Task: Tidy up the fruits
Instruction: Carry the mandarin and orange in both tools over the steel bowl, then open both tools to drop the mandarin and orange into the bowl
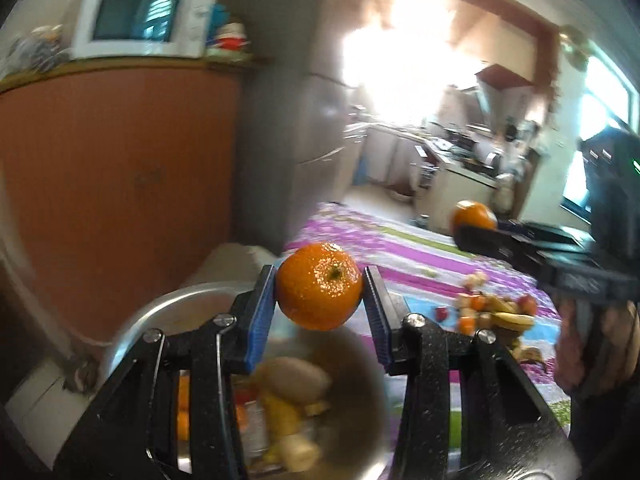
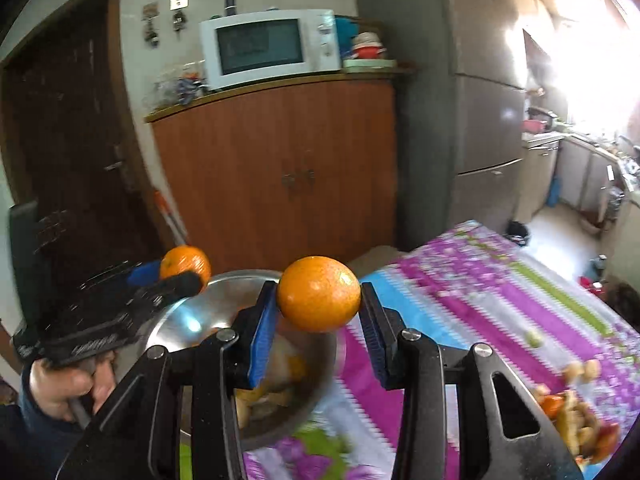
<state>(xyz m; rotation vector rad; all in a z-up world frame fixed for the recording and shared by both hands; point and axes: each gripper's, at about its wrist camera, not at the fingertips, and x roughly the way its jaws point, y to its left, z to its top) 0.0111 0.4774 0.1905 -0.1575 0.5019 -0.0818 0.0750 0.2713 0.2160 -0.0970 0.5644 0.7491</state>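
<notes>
My left gripper (image 1: 319,286) is shut on an orange (image 1: 319,286), held just above the far rim of a steel bowl (image 1: 168,304) that holds a kiwi, bananas and other fruit. My right gripper (image 2: 319,294) is shut on a second orange (image 2: 319,294), above the same steel bowl (image 2: 240,284). Each gripper shows in the other's view: the right gripper (image 1: 474,224) with its orange (image 1: 473,213) at the right, the left gripper (image 2: 188,276) with its orange (image 2: 185,263) at the left. A pile of loose fruit (image 1: 496,312) lies on the table, and the same fruit pile (image 2: 576,412) appears at the lower right.
The table wears a purple, pink and blue striped floral cloth (image 2: 500,300). A small green fruit (image 2: 534,337) lies alone on it. Behind stand a wooden cabinet (image 2: 280,168) with a white microwave (image 2: 268,46), a grey fridge (image 2: 486,120) and a dark door (image 2: 68,120). A hand (image 2: 60,384) grips the left tool.
</notes>
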